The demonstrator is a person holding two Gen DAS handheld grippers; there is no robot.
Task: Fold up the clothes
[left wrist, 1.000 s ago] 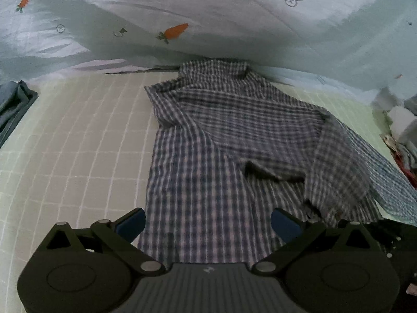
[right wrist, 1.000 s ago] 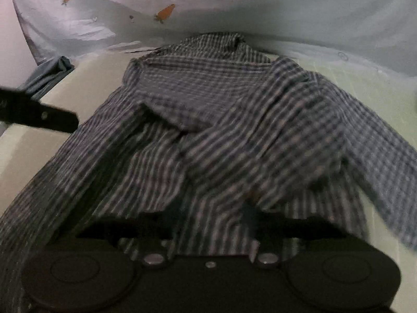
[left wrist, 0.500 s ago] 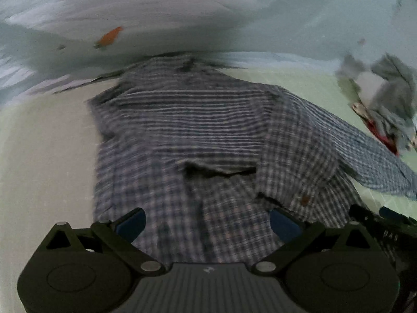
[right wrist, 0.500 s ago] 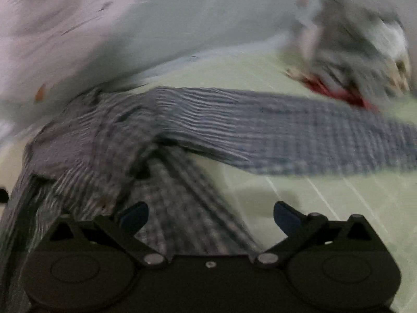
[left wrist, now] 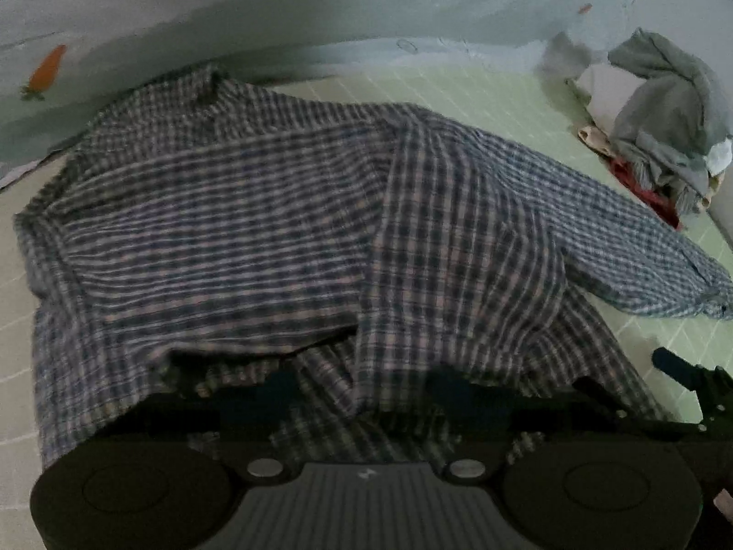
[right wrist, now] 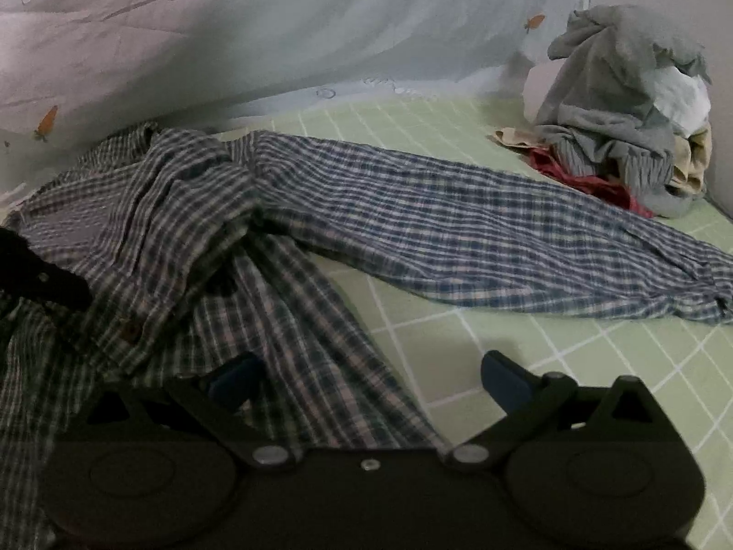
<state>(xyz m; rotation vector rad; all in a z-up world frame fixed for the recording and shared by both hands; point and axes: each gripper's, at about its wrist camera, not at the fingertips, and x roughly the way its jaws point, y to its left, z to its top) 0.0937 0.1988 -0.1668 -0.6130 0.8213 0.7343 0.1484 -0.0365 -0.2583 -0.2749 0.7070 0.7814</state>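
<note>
A plaid shirt (left wrist: pixel 275 211) is lying across the green checked bed (right wrist: pixel 527 357), the left claw (left wrist: pixel 362 394) sitting shadowed at its hem, grip impossible to tell. The right claw (right wrist: pixel 366 376) is gaping open; a clothes pile (right wrist: pixel 623 105) is sitting at two o'clock.

Plaid shirt (left wrist: pixel 284 229): navy and white check with faint pinkish lines; small brown button (right wrist: pixel 130 330) near the placket. Bed sheet (right wrist: pixel 527 357): pale green with a white grid. Quilt (right wrist: pixel 320 23): light blue-grey, printed with orange carrots topped in green and thin dark line motifs. Clothes pile (right wrist: pixel 623 105): grey on top, with white, cream and red pieces beneath. Right gripper (right wrist: pixel 371 380): black body, blue fingertip pads, silver pivot screws. Left gripper (left wrist: pixel 366 394): black body, grey ribbed centre panel.
</note>
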